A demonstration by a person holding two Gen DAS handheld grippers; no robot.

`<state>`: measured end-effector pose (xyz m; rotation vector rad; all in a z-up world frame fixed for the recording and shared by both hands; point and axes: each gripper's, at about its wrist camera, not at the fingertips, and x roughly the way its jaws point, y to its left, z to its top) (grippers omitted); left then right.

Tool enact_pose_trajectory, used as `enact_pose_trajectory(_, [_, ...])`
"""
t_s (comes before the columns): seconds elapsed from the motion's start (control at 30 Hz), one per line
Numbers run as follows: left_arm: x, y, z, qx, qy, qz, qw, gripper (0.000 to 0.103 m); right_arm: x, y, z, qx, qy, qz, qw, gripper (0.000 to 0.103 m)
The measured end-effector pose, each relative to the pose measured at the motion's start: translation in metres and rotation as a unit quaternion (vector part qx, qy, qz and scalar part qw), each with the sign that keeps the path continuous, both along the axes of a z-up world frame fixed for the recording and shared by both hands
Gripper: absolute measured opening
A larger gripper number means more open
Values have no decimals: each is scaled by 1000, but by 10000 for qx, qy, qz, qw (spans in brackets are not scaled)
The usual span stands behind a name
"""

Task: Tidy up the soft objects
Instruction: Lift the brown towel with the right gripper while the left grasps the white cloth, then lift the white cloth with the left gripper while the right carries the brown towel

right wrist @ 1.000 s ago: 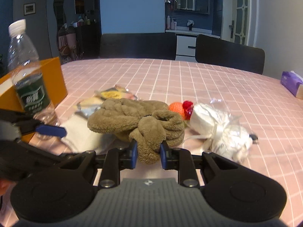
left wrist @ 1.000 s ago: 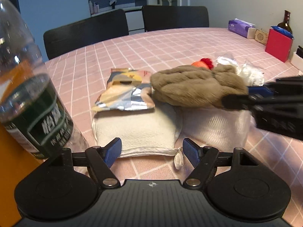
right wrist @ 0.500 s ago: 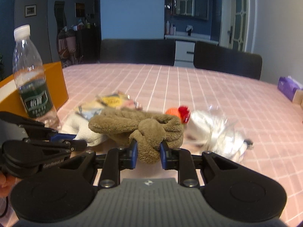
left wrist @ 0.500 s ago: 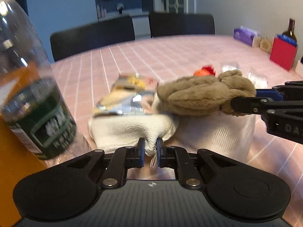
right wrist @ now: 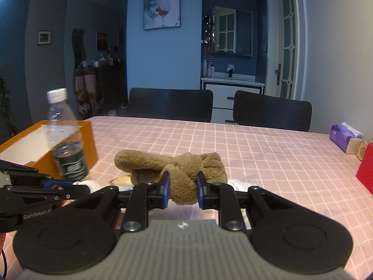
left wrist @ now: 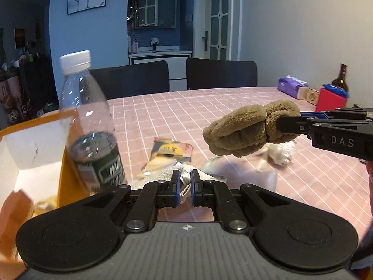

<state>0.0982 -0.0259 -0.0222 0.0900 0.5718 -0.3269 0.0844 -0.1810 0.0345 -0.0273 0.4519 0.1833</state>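
Both grippers clamp soft things above the pink-checked counter (right wrist: pixel 256 154).

Nearest in the left wrist view, the left gripper (left wrist: pixel 185 187) has its fingers closing on a fold of the white cloth (left wrist: pixel 163 175), which is pinched between the blue pads; a snack packet (left wrist: pixel 167 154) lies on the cloth just beyond. In the right wrist view the right gripper (right wrist: pixel 182 190) grips the brown plush towel (right wrist: pixel 167 165) by its knotted end, held clear of the counter. To the left a water bottle (right wrist: pixel 65 137) stands in front of the orange box (right wrist: pixel 21 147). Farther back, a purple tissue pack (right wrist: pixel 345 137) sits near the counter's right edge, with two black chairs (right wrist: pixel 170 107) behind.
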Motion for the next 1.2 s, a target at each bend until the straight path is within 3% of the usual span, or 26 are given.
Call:
enact_pose_trajectory(0.43, [-80, 10, -32, 207, 643, -231, 9975, 11, -84, 13, -56, -198, 780, 13, 9968, 23])
enact_pose_trajectory(0.57, [-88, 14, -48, 215, 750, -82, 9969, 31, -90, 10, -68, -168, 1007, 23, 9948, 32])
enact_pose_trajectory(0.63, [-90, 16, -47, 189, 658, -27, 9976, 55, -96, 8, -68, -203, 975, 36, 9950, 36])
enact_pose_trajectory(0.67, [-91, 18, -45, 172, 563, 1, 9983, 74, -100, 7, -67, -239, 934, 47, 9953, 41])
enact_pose_trajectory(0.7, [-93, 19, -43, 154, 459, -4, 9988, 81, -102, 8, -64, -298, 876, 71, 9957, 44])
enact_pose_trajectory(0.77, [-91, 20, -40, 184, 387, -21, 9991, 85, -103, 11, -59, -484, 713, 206, 9961, 63])
enact_pose_trajectory(0.87, [-77, 20, -42, 378, 502, 0, 9980, 93, -99, 19, -53, -805, 522, 566, 9938, 79])
enact_pose_trajectory(1.0, [-58, 24, -56, 663, 664, 466, 9945, 94, -82, 30, -63, -1121, 614, 926, 9875, 81])
enact_pose_trajectory(1.2, [-43, 40, -72, 15, 1182, 616, 9911, 95, -60, 31, -80, -768, 1011, 1044, 9864, 89])
